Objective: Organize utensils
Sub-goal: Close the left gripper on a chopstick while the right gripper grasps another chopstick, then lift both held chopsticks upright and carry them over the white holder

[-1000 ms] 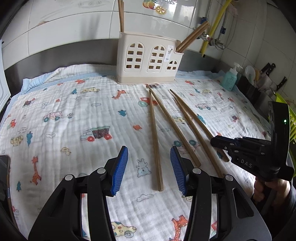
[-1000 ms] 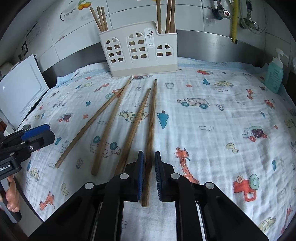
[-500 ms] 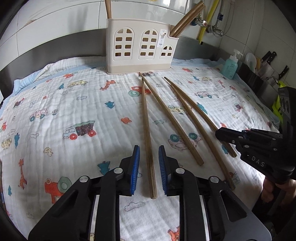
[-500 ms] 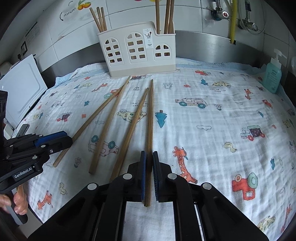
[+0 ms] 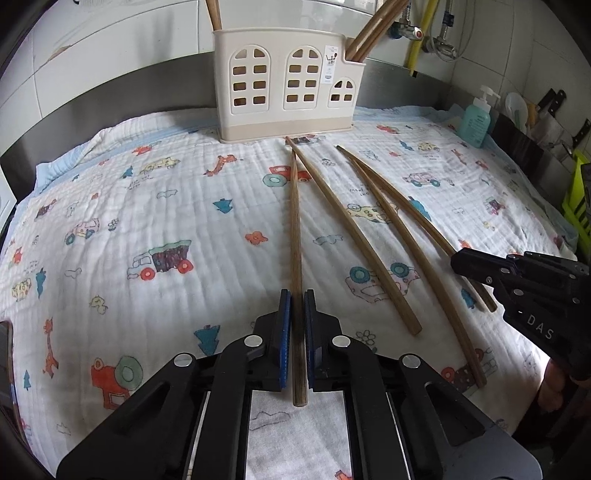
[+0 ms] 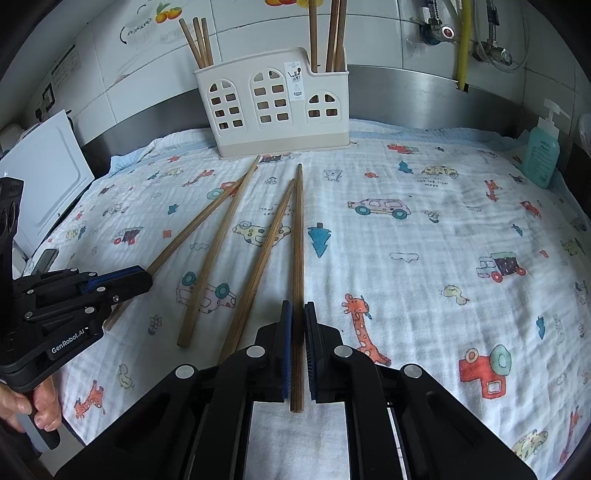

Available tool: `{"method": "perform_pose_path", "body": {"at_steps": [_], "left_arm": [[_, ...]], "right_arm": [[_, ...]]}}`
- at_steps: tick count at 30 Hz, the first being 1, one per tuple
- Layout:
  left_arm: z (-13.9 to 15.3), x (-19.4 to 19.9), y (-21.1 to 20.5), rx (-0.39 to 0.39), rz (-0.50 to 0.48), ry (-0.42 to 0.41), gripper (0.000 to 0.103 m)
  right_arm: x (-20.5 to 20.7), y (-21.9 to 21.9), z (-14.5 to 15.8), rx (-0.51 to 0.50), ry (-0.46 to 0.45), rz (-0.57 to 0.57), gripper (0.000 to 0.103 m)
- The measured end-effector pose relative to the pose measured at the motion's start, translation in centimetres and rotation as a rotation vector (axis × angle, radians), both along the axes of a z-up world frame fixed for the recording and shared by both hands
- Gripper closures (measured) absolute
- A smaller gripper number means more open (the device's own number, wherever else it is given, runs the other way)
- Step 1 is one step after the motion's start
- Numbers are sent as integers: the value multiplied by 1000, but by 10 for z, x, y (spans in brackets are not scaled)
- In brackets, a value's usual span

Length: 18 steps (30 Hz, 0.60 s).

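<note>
Each hand-held gripper is clamped near the butt of a chopstick: the left hand-held gripper [image 5: 297,332] on the leftmost chopstick [image 5: 294,229], the right hand-held gripper [image 6: 298,332] on the rightmost chopstick [image 6: 297,236]. Lift both evenly, tips first, toward the holder [image 5: 288,85] at upper centre, clear of the two middle sticks.

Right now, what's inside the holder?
Chopsticks stand in the holder: three in its left end, about three in its lower right end. Nothing rises above the middle section's rim. The walls hide their lower ends and anything shorter.
</note>
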<state>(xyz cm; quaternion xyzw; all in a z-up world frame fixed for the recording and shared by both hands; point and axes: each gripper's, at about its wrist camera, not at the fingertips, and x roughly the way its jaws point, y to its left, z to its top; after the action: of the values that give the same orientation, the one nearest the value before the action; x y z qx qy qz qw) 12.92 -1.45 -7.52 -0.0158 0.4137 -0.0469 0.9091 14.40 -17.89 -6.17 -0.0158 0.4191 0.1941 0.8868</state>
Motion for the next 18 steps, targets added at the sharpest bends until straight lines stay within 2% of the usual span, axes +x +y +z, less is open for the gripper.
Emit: {"method": "perform_pose_path", "body": {"at_steps": [5,10,18], "left_arm": [[15,-5,5,-18,1,-38,97],[37,-8,12,-52,0,-86,97],[73,-1,23,-64,-11,-164,97]], "right_arm": [[-4,-5,15,8,-37,-6,96],[-10,-7,47,22,-118,0,96],[-6,-6,99,43,-226,37,96]]}}
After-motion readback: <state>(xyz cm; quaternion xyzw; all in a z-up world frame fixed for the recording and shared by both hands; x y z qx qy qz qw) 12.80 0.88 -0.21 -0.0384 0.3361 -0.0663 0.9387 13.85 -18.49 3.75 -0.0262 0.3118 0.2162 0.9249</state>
